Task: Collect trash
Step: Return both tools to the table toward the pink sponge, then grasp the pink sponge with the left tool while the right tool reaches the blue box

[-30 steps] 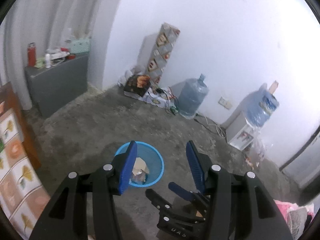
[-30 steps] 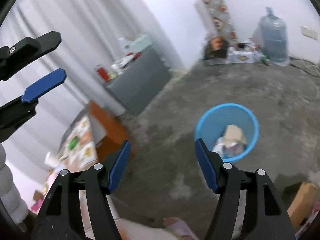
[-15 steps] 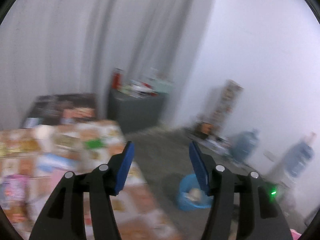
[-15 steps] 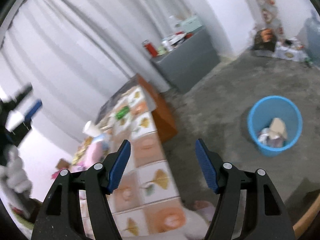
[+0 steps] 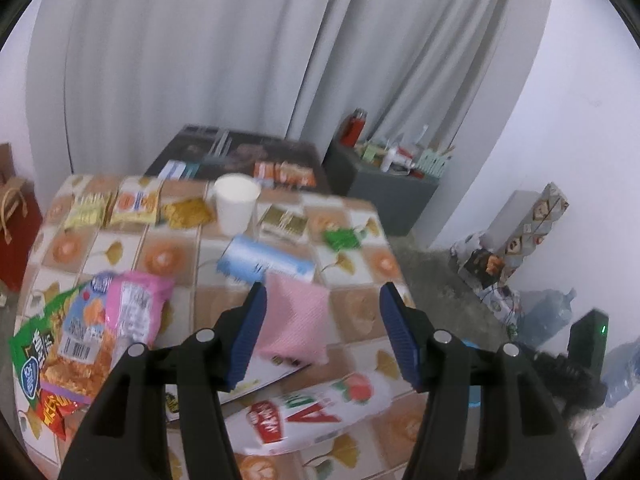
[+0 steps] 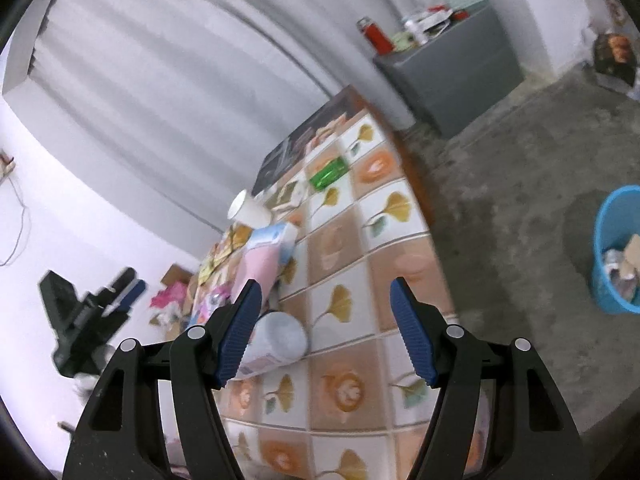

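A table with a tile-patterned cloth (image 5: 360, 264) carries scattered trash: a pink packet (image 5: 294, 320), a blue-white box (image 5: 264, 262), a white paper cup (image 5: 236, 204), snack bags (image 5: 92, 332), a white red-printed wrapper (image 5: 316, 408) and a green wrapper (image 5: 340, 238). My left gripper (image 5: 322, 332) is open and empty above the pink packet. My right gripper (image 6: 326, 330) is open and empty over the table's near edge (image 6: 352, 364), beside a white lidded cup (image 6: 280, 340) lying on its side. The blue trash bin (image 6: 616, 248) stands on the floor at the right and holds paper.
A grey cabinet (image 5: 392, 196) with a red flask (image 5: 354, 128) and clutter stands by the curtain. Water bottles (image 5: 544, 312) and boxes (image 5: 532, 216) line the right wall. A red bag (image 5: 16, 220) sits left of the table. The floor is bare concrete (image 6: 520, 200).
Both grippers swung away from the blue bin and up to the cluttered table. Both stayed open and empty.
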